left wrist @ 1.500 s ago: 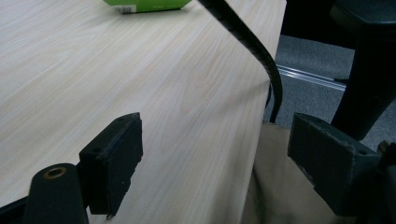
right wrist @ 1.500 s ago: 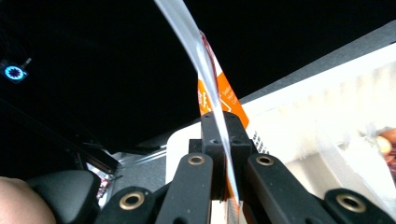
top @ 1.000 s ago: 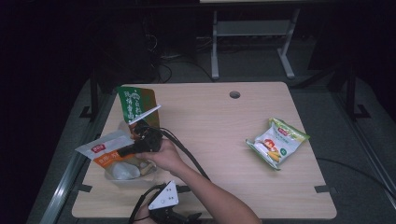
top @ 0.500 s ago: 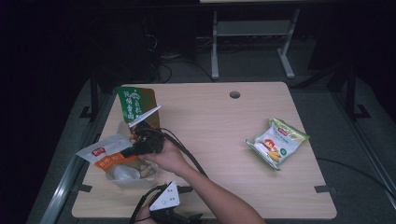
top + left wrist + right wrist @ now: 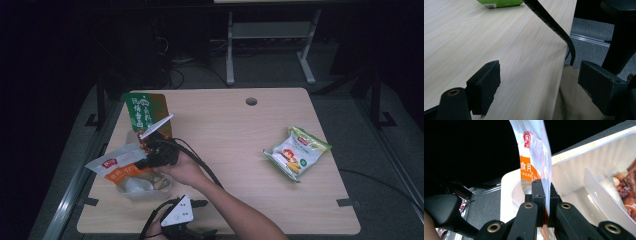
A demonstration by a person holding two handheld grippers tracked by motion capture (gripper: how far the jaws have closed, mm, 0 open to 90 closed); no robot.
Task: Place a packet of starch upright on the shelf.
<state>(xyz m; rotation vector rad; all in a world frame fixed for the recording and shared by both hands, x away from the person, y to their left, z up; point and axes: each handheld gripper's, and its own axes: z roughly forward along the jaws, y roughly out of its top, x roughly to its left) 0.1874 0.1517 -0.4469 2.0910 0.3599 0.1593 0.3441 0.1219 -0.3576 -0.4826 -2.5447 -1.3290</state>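
Since a second ago the right gripper [image 5: 145,162] is tipping the orange-and-white snack pouch [image 5: 116,165] lower over the clear plastic tray [image 5: 142,192] at the table's [image 5: 240,145] left side, jaws clenched on its edge. The left gripper [image 5: 536,87] is resting released near the front edge. The pouch is looking light, limp and slick, best pinched at a seam; the tray's contents are staying hard to make out.

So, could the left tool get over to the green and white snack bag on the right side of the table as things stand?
Probably yes. The left tool sits open and empty at the near edge, and bare table lies between it and the snack bag. The right forearm lies in its way, though.
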